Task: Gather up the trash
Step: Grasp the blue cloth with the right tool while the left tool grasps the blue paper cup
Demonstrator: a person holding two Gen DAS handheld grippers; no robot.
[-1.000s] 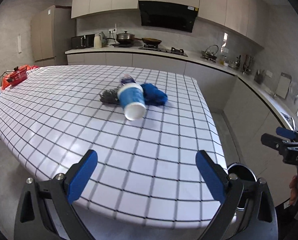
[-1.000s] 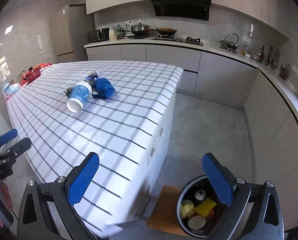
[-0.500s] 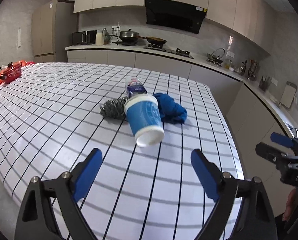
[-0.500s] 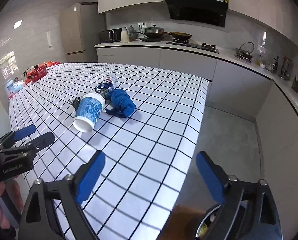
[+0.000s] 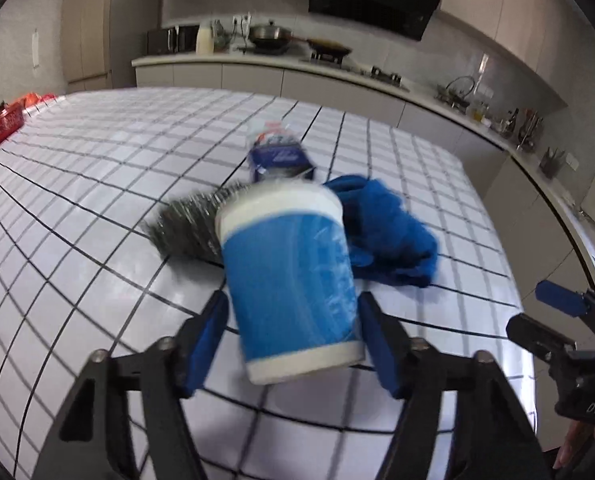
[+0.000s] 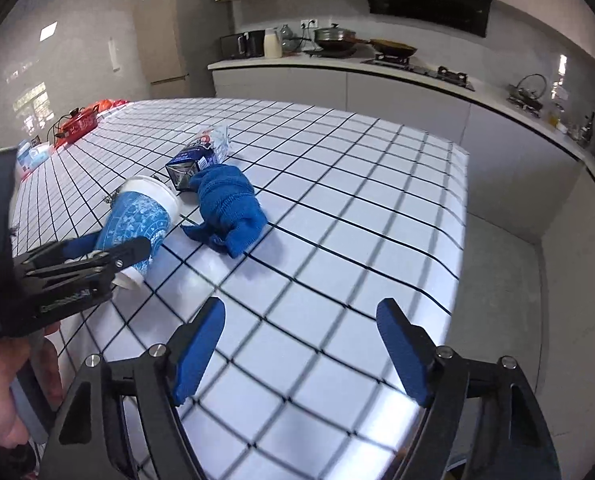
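Observation:
A blue and white paper cup [image 5: 293, 280] lies on its side on the white grid-tiled table [image 5: 97, 184], rim toward me. My left gripper [image 5: 292, 300] straddles it with jaws closing; a thin gap shows at each pad. The right wrist view shows the same cup [image 6: 137, 220] between the left gripper's [image 6: 97, 252] fingers. Behind the cup lie a steel wool scourer [image 5: 189, 224], a blue cloth [image 5: 385, 236] [image 6: 227, 204] and a blue and white wrapper [image 5: 277, 152] [image 6: 197, 154]. My right gripper [image 6: 300, 306] hovers over bare tiles, jaws closing on nothing, short of the cloth.
A red pot [image 6: 79, 122] stands at the table's far left end. The table's right edge [image 6: 461, 208] drops to a grey floor. A kitchen counter with a stove [image 6: 417, 68] runs along the back wall. A person's hand [image 6: 1, 400] holds the left gripper.
Both grippers moved forward and down over the table toward the trash pile. The left one came around the cup and both jaws narrowed. The floor bin left the right view.

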